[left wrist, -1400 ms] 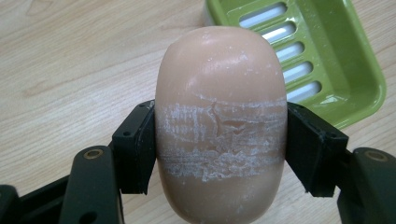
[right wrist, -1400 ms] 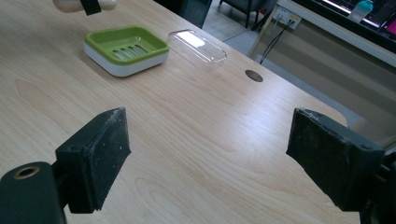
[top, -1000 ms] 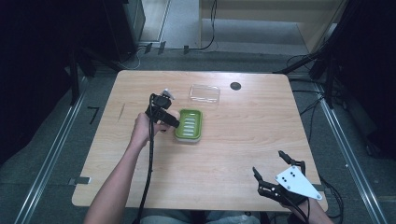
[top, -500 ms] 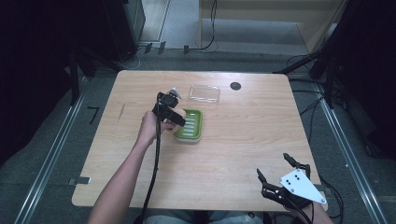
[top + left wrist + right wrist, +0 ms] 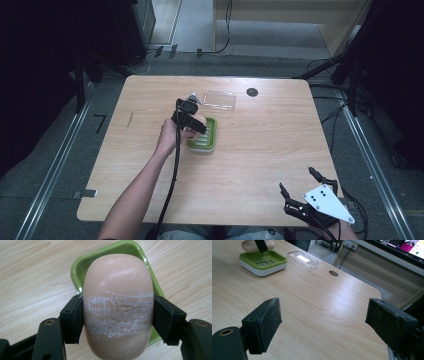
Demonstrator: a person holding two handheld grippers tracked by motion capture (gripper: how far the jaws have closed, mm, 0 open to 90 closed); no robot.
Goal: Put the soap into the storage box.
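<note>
Soap [image 5: 117,307] is sitting clamped between the pads of the left gripper [image 5: 196,124], which is hovering over the near end of the green soap dish [image 5: 206,140]. The dish is lying mid-table, just beside a clear lid [image 5: 219,99] farther back. To do this step well, I would be centring the bar over the ribbed tray, keeping its long side in line with the dish, and lowering it level before easing the pads apart; a tilted drop could send the slick bar skidding off the rim. The right gripper [image 5: 323,320] is resting at the table's near corner, jaws spread wide and holding nothing.
</note>
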